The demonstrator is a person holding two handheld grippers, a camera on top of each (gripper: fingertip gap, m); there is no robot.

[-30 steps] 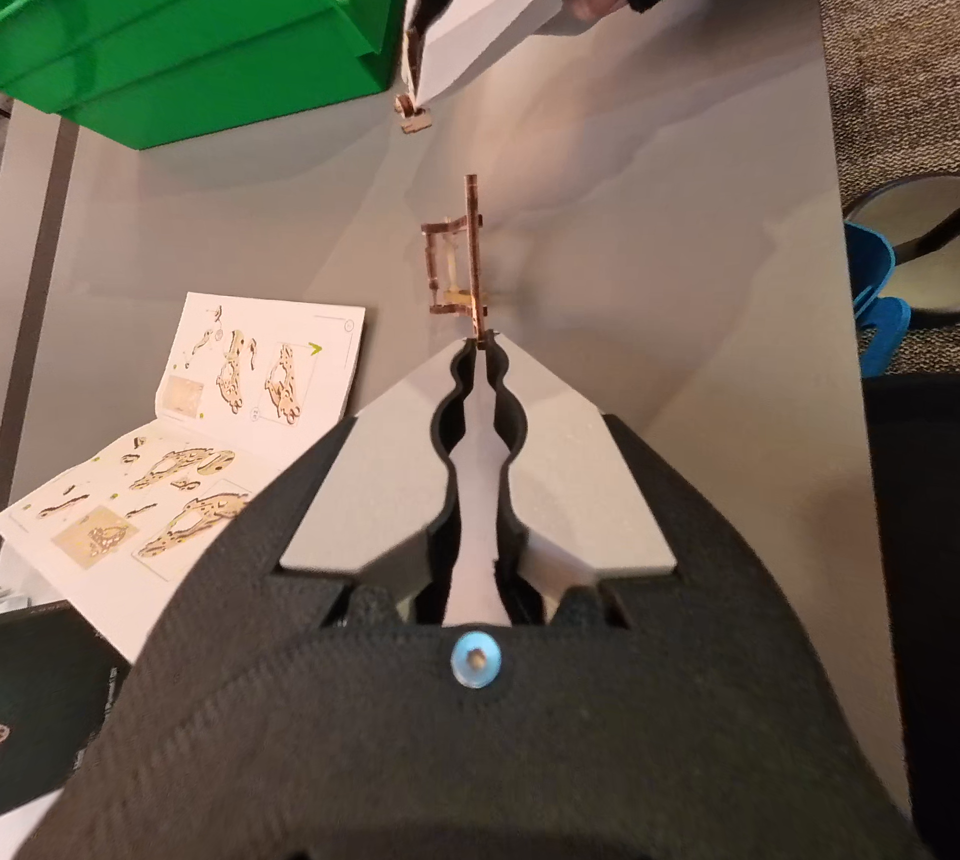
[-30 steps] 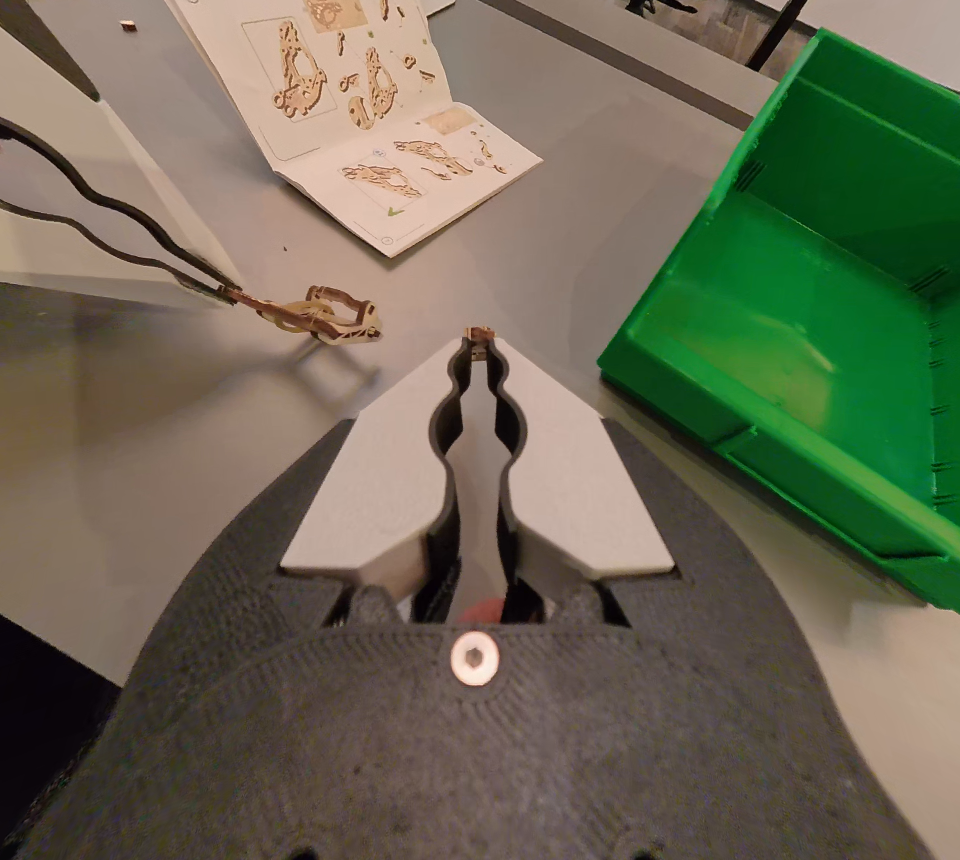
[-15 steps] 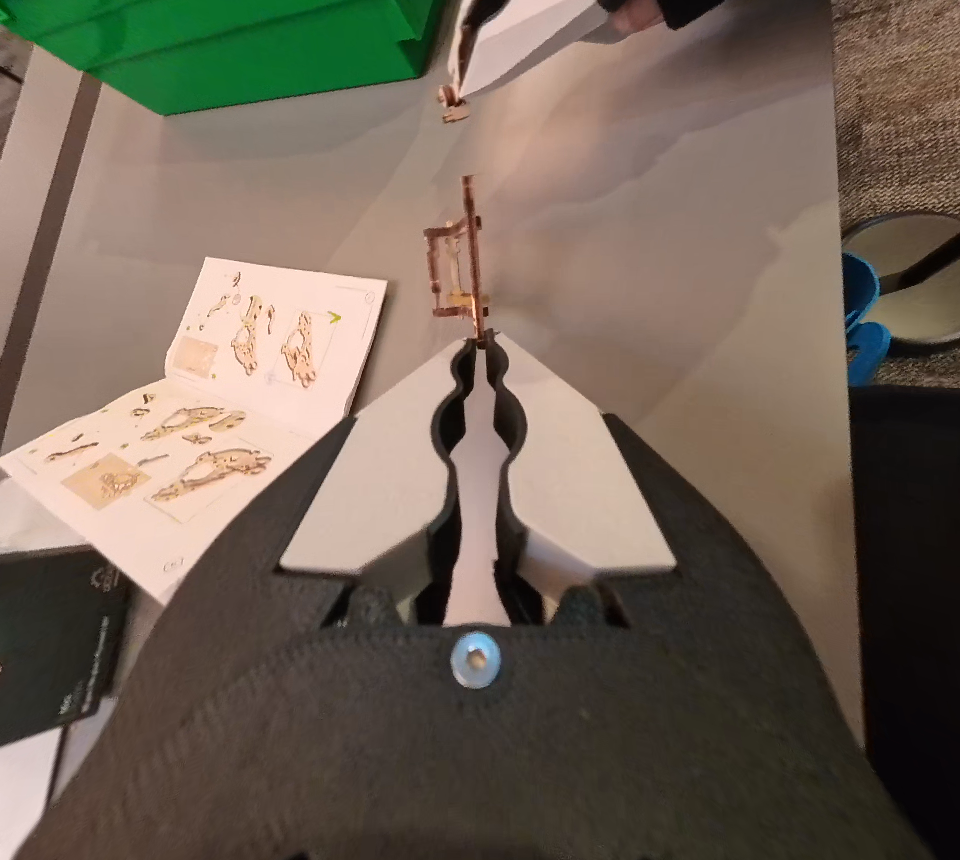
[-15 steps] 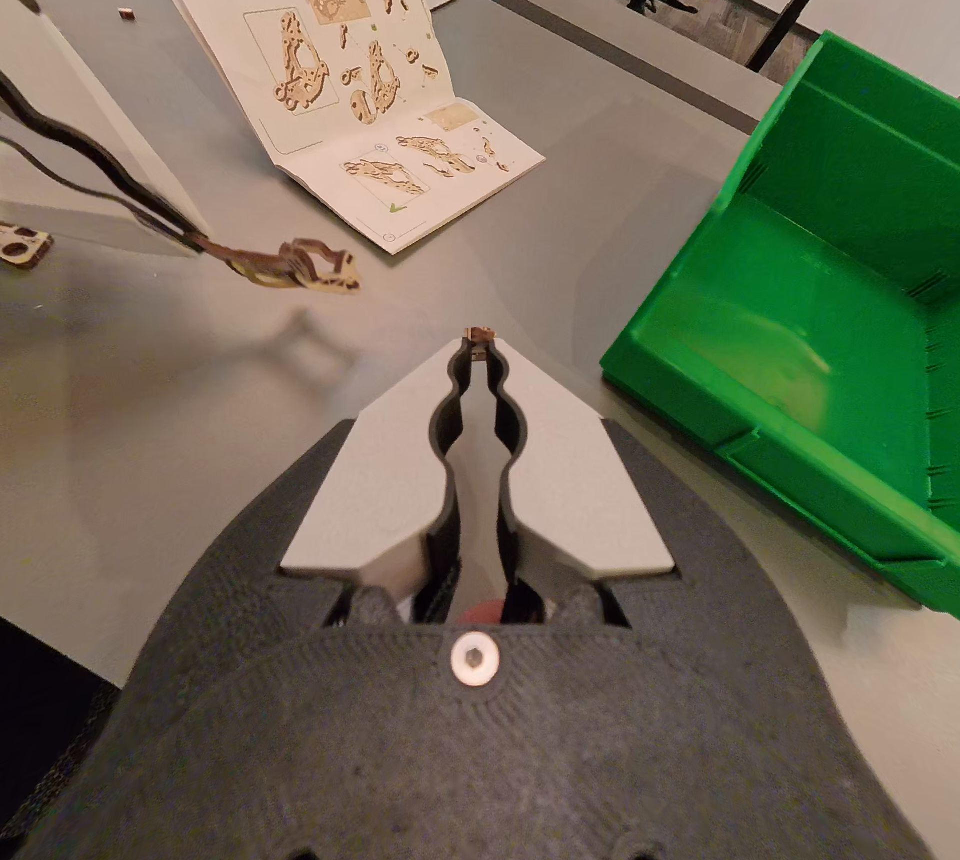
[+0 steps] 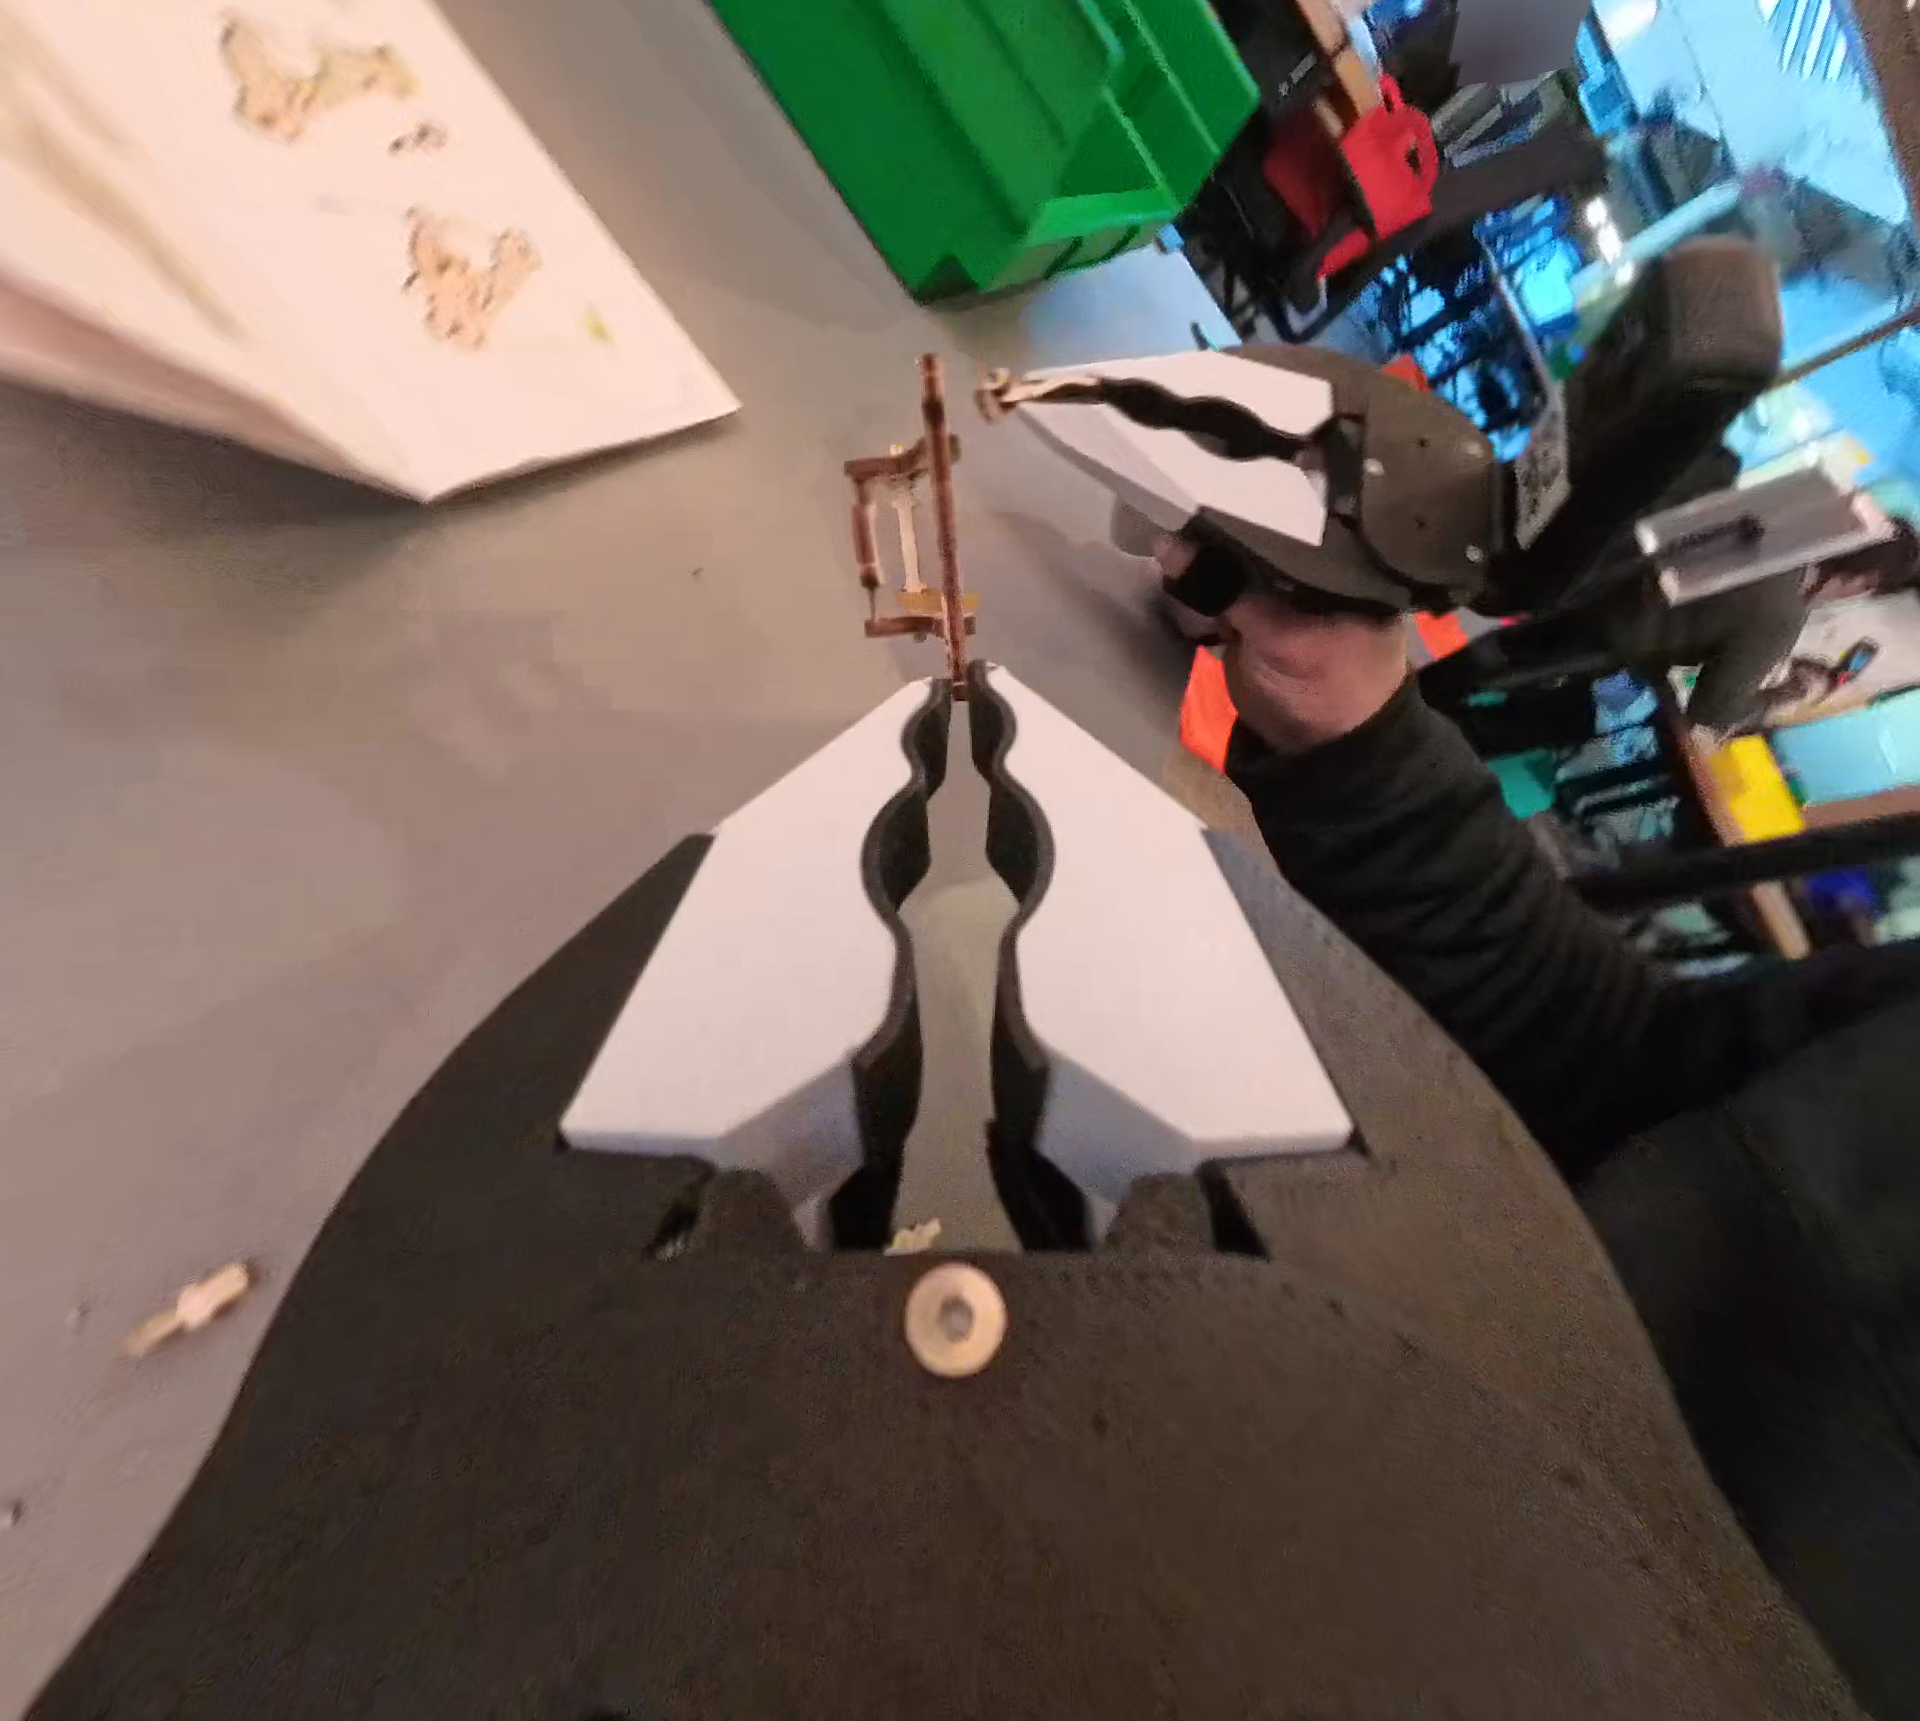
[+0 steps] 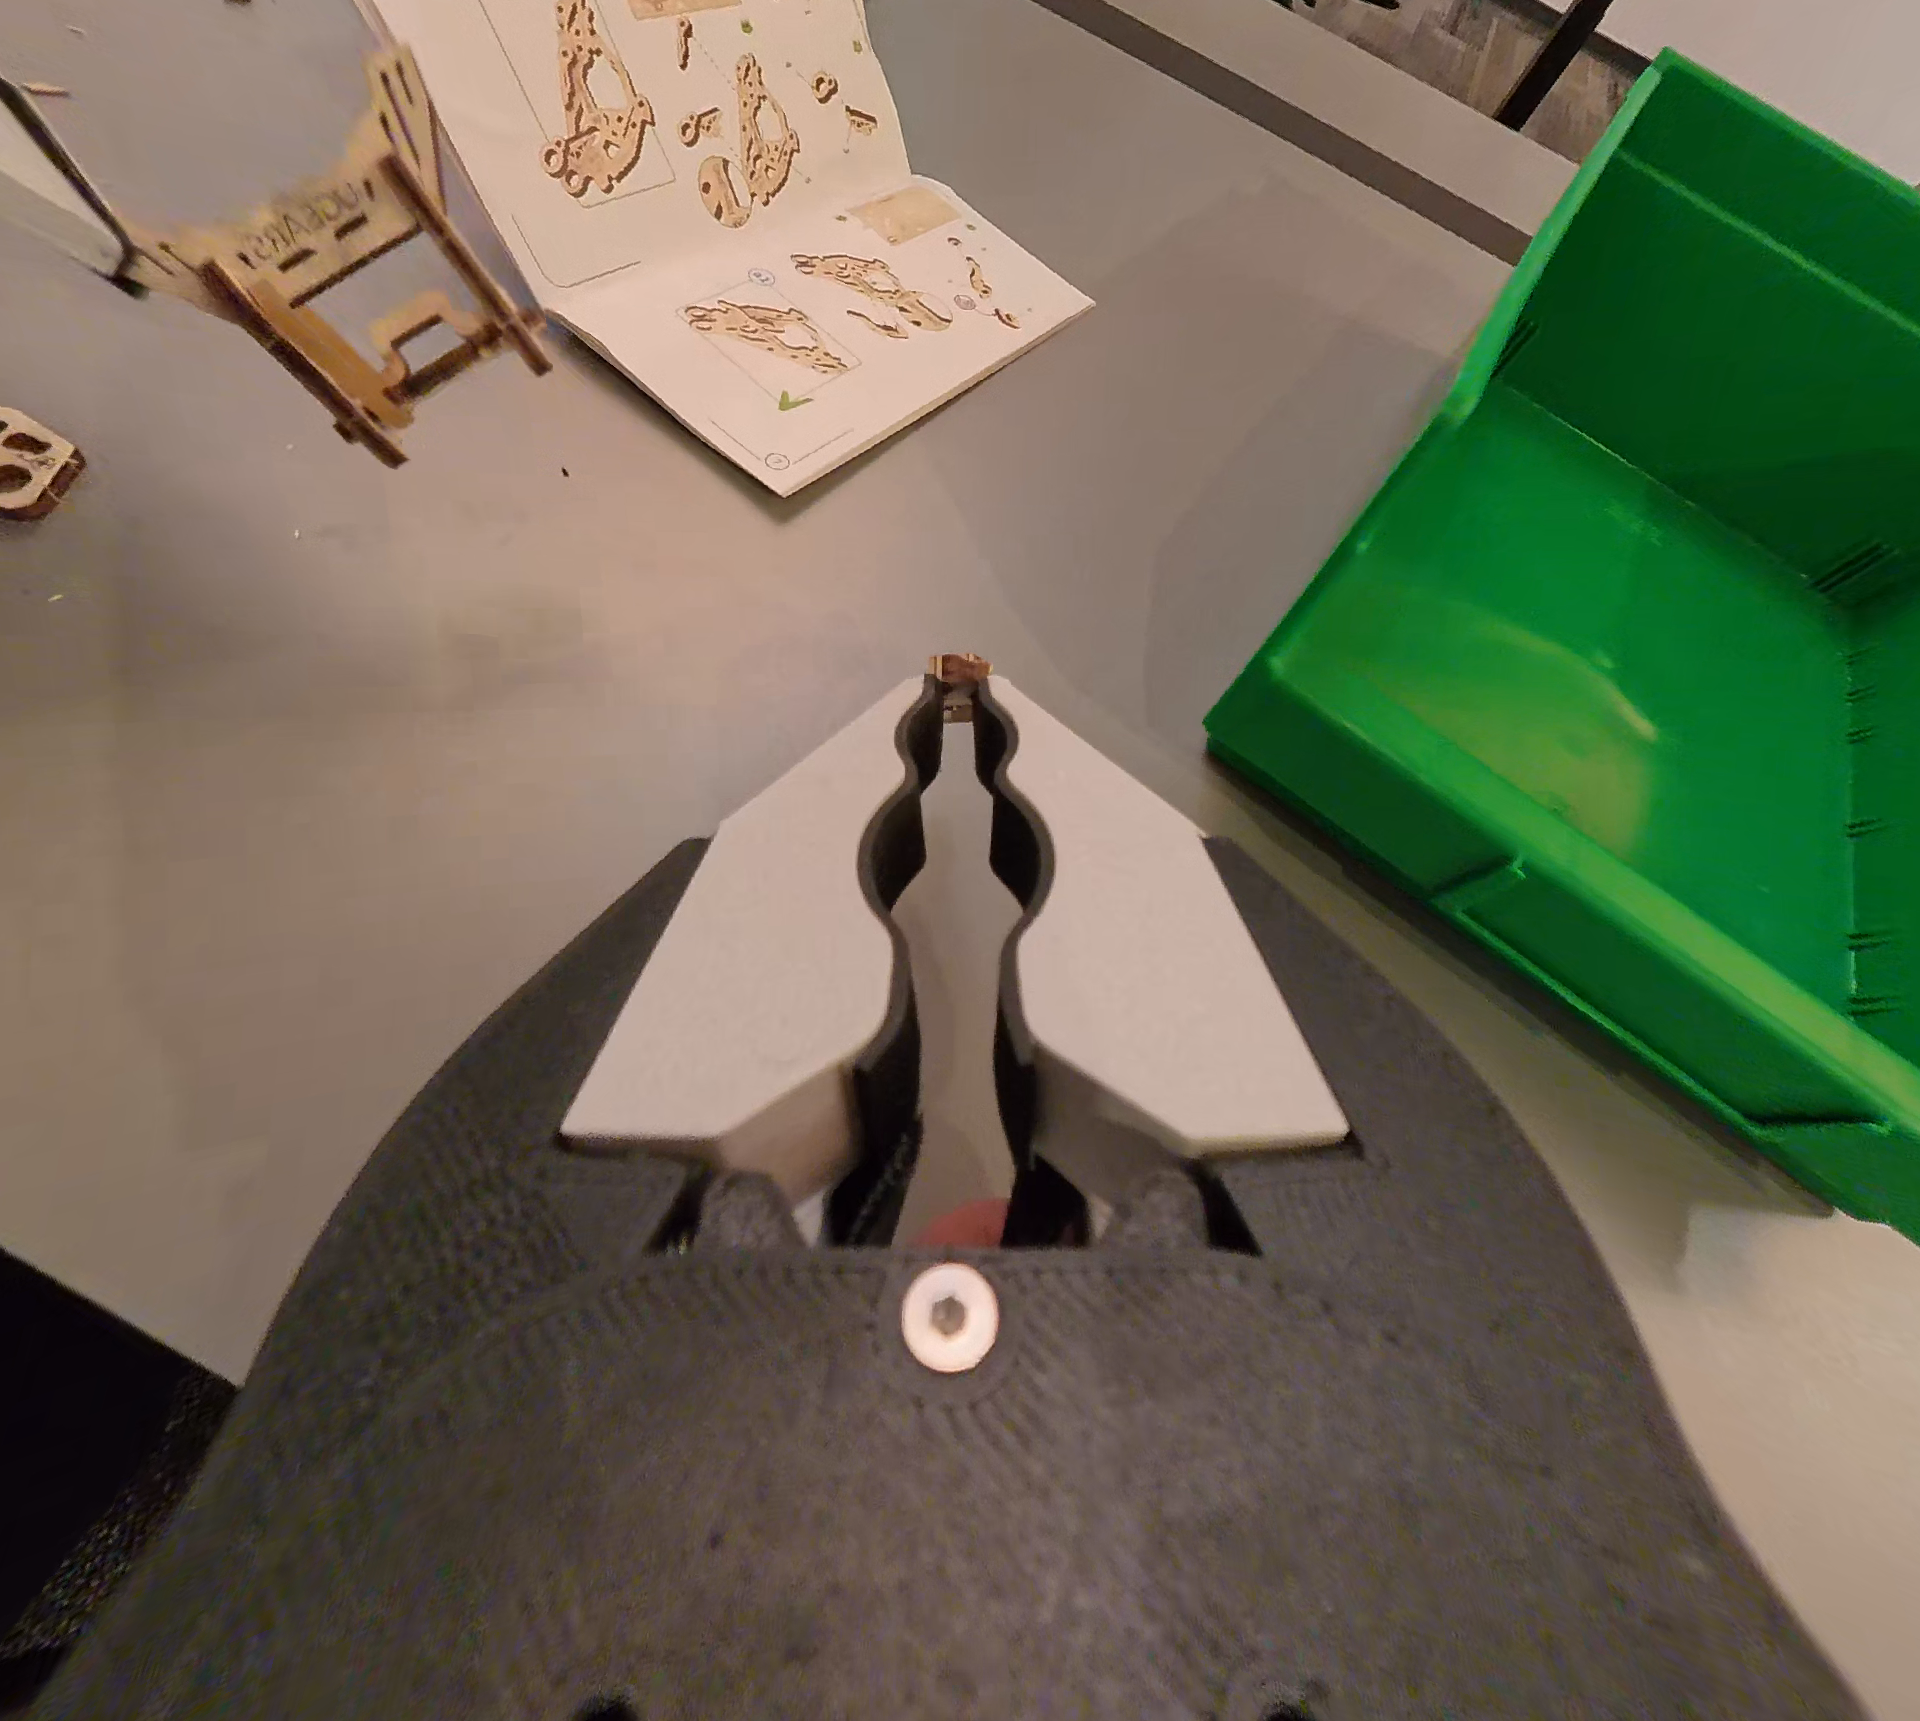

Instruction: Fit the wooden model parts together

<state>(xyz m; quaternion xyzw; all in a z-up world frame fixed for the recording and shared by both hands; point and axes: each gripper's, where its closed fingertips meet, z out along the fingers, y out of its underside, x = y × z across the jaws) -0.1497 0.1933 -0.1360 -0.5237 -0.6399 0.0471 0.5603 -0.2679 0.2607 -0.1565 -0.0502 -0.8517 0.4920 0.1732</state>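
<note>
1. Grey table (image 6: 520, 736) first: a green bin (image 6: 1610, 632) on one side, an open instruction booklet (image 6: 727, 144) with printed part diagrams on the other. Its print is too small to read here.
2. Left gripper (image 5: 958, 686), clamped tight on the edge of the wooden frame assembly (image 5: 914, 518), holds it up off the table. There's engraved lettering on one of the frame's plates.
3. Right gripper (image 6: 958, 684), pads pinched on a tiny wooden connector piece (image 6: 958, 666); in the left wrist view it sits just beside the frame's top end.
4. My read: we're at the alignment step. Next, the connector's tab must line up squarely with a slot, then press in gently.
5. Loose wooden scraps (image 5: 187, 1305) lie nearby.
</note>
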